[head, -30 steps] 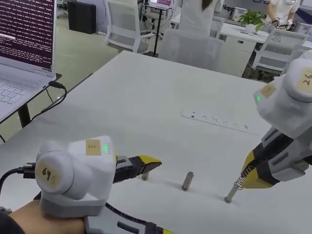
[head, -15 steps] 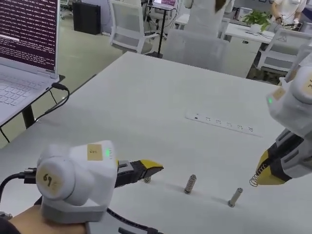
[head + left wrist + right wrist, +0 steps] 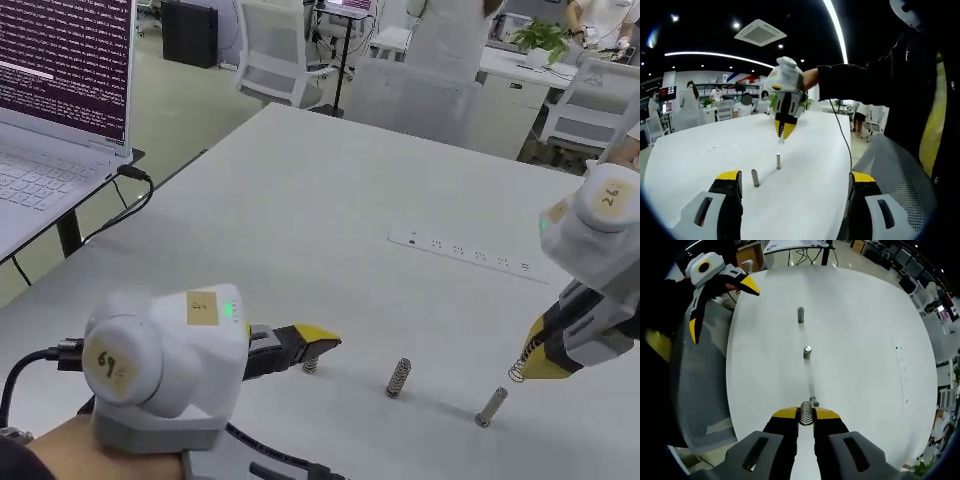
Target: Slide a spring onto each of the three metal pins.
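- one bare pin (image 3: 491, 407) stood on the white table (image 3: 300, 200) in the head view, beside a sprung pin (image 3: 399, 377); the right gripper (image 3: 540, 365) hung just above the bare one
- left gripper view: the left gripper (image 3: 795, 182) had its jaws wide, holding nothing
- right gripper view: jaws pinched a spring (image 3: 806, 413) just short of the bare pin

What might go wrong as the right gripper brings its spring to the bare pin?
The bare pin looks tilted in the head view, so the spring may catch its tip or knock it over. The right gripper pinches the spring by its side, with most coils hanging free; it might bend or pop out under pressure.
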Available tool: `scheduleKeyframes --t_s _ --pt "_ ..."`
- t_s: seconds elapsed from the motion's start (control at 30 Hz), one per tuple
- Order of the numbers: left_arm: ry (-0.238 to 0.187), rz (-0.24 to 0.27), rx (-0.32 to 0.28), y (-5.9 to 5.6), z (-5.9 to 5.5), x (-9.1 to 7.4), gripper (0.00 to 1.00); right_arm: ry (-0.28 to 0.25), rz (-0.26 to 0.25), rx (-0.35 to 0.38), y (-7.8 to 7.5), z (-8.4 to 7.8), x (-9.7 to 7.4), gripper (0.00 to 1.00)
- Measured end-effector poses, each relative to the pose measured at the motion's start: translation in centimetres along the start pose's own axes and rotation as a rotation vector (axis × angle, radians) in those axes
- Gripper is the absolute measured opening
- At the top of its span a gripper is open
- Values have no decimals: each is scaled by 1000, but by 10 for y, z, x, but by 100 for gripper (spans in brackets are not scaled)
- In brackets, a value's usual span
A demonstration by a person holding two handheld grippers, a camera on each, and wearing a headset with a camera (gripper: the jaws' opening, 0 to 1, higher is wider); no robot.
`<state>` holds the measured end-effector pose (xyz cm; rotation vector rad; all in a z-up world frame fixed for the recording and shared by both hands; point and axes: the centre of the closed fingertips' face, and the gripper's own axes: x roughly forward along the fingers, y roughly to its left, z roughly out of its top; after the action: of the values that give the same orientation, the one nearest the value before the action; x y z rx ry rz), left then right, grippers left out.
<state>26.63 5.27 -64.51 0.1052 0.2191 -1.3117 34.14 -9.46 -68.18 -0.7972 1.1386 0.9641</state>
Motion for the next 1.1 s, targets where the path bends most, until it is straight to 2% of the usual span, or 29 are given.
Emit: scheduleKeyframes --t_s 0.4,0.5,1.1 --pt "0 7 -3 0 -1 0 84 34 1 32 -10 -18 23 8" --pt "1 9 -5 0 -1 0 84 21 -1 40 -11 -17 26 8" --pt "6 13 -10 1 -3 -1 81 30 13 39 -13 -18 36 8"
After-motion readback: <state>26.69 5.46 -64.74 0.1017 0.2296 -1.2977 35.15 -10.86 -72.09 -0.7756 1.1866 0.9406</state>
